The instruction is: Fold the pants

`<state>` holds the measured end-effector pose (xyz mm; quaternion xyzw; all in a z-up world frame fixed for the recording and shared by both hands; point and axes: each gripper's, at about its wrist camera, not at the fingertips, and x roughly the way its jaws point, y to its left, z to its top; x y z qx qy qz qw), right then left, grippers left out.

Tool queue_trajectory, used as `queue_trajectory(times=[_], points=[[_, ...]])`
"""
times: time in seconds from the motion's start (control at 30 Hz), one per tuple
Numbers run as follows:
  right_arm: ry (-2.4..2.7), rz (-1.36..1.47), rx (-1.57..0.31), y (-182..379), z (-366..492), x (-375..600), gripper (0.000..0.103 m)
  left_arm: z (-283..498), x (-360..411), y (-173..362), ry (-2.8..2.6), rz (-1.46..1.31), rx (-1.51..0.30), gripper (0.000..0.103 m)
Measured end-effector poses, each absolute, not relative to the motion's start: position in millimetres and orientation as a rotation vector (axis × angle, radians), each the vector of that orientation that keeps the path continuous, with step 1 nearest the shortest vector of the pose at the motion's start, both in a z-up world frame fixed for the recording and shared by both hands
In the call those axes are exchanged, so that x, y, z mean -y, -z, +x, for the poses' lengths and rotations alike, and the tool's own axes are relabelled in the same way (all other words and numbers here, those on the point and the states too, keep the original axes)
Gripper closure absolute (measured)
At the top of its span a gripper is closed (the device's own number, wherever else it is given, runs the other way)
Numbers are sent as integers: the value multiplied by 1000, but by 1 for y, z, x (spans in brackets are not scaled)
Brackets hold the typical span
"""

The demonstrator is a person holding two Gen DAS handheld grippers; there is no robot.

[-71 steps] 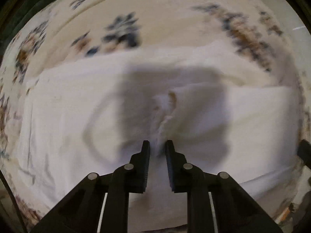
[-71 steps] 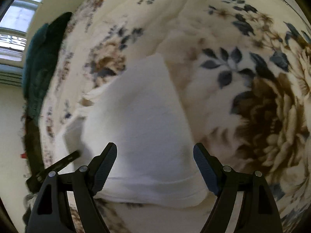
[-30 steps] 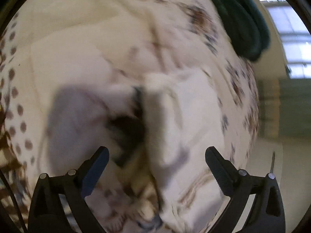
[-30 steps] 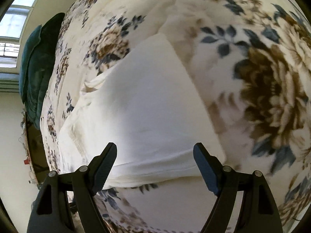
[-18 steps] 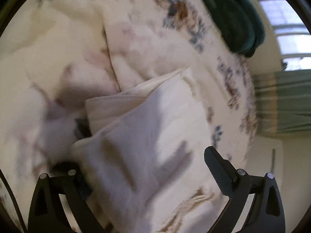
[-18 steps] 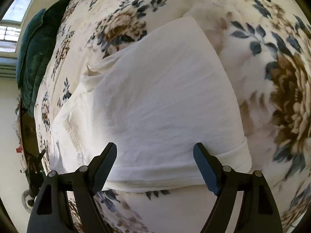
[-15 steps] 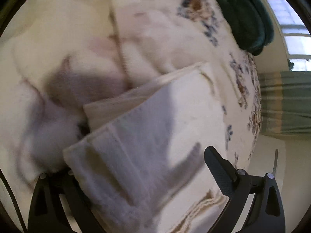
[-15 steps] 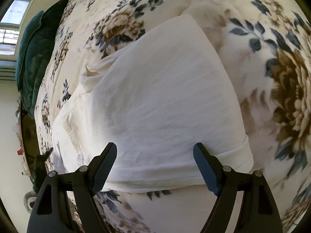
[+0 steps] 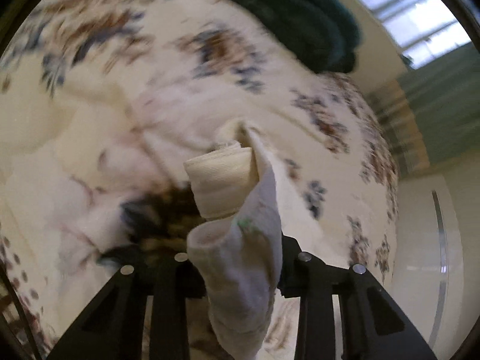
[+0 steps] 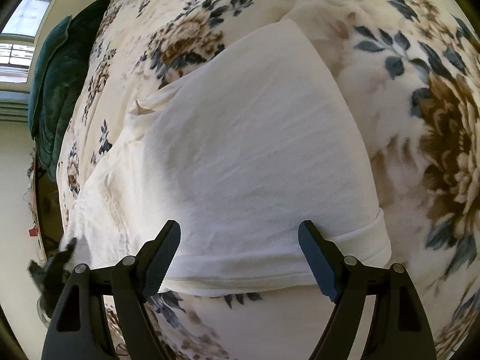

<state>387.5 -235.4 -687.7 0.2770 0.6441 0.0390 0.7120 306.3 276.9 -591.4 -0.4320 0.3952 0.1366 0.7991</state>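
The white pants (image 10: 255, 156) lie folded into a broad pad on a floral bedspread (image 10: 435, 126). My right gripper (image 10: 240, 258) is open, its jaws wide apart just above the near folded edge, holding nothing. In the left wrist view, my left gripper (image 9: 240, 258) is shut on a thick bunch of the white pants (image 9: 240, 240) at their end; the cloth fills the gap and hides the fingertips. A folded layer (image 9: 222, 177) stands up just beyond. The left gripper also shows blurred at the pants' far-left corner in the right wrist view (image 10: 57, 267).
A dark green cushion (image 10: 57, 90) lies at the head of the bed, also in the left wrist view (image 9: 300, 21). A window (image 9: 405, 9) and green curtain (image 9: 444, 105) are behind it. The bed's edge and pale floor (image 9: 426, 240) lie to the right.
My left gripper, open half a second ago, has closed on the end of the pants and the cloth is bunched between its jaws. My right gripper stayed open over the near fold.
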Motion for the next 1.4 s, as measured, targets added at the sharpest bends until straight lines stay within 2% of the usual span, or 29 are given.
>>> queue_trajectory(times=[0.13,0.3,0.43,0.53,0.63,0.7,0.73,0.77,0.8,0.93,0.97,1.0,1.2,1.4], points=[[-80,645,-1417,686,388,242,20,319,-228,539,-148,-843,-802,76],[-62,677,-1391,681,390,259,20,342,-135,516,72,-744,-825,76],[-36,741,-1362,676,390,289,20,357,-36,543,256,-652,-915,76],[1,766,-1348,676,389,317,20,363,31,597,344,-540,-1063,76],[33,793,-1368,685,389,343,20,363,53,639,339,-470,-1150,76],[40,820,-1379,690,388,356,20,366,57,650,353,-417,-1167,68],[38,834,-1382,692,388,362,20,369,59,649,361,-404,-1178,68],[33,841,-1381,693,388,365,20,371,62,648,367,-392,-1191,62],[22,849,-1380,692,388,368,20,373,67,644,391,-376,-1213,50],[-36,882,-1376,687,391,374,20,377,78,623,453,-338,-1238,19],[-52,892,-1371,684,392,375,20,373,73,614,453,-362,-1219,7],[-83,906,-1363,680,394,375,20,365,67,603,458,-390,-1200,4],[-218,876,-1394,669,414,351,20,351,-5,558,231,-398,-1114,2],[-314,814,-1507,699,430,312,20,361,-78,587,-2,-415,-1156,2]])
